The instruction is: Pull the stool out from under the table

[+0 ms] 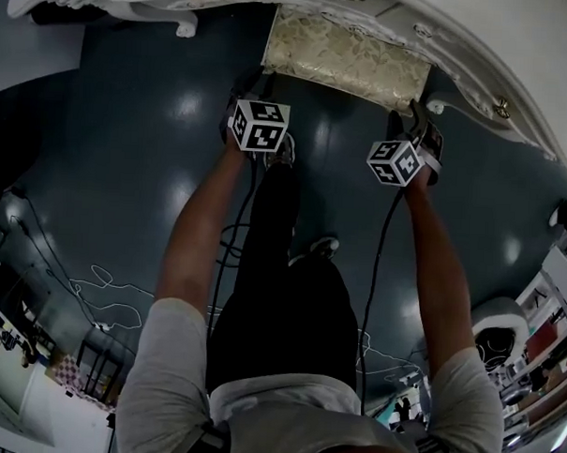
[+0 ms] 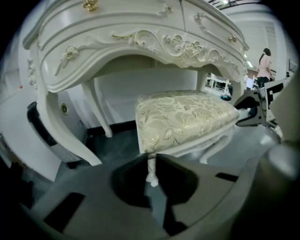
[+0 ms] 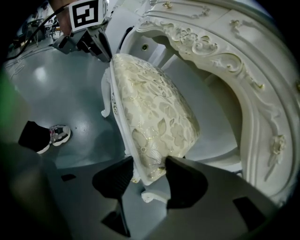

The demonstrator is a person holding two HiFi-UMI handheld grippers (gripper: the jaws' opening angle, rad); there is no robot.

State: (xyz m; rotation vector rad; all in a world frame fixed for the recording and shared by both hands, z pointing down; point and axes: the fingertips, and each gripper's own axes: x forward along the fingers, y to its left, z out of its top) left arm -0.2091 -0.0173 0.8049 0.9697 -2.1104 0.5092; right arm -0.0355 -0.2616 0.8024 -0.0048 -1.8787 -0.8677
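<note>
Head view shows me the stool [image 1: 347,57] tucked partly under the white bench [image 1: 516,53]. I think the grab is done, so next comes a slow, even pull back toward me. Only the left gripper view shows the left gripper [image 2: 152,158] with jaws closed on a thin front leg [image 2: 151,174], and the right gripper view shows the right gripper [image 3: 150,169] pinching the seat corner [image 3: 151,161].

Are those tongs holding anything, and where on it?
Yes, the stool. The right tongs clamp a corner of its seat; the left tongs look closed on a leg just under the seat.
</note>
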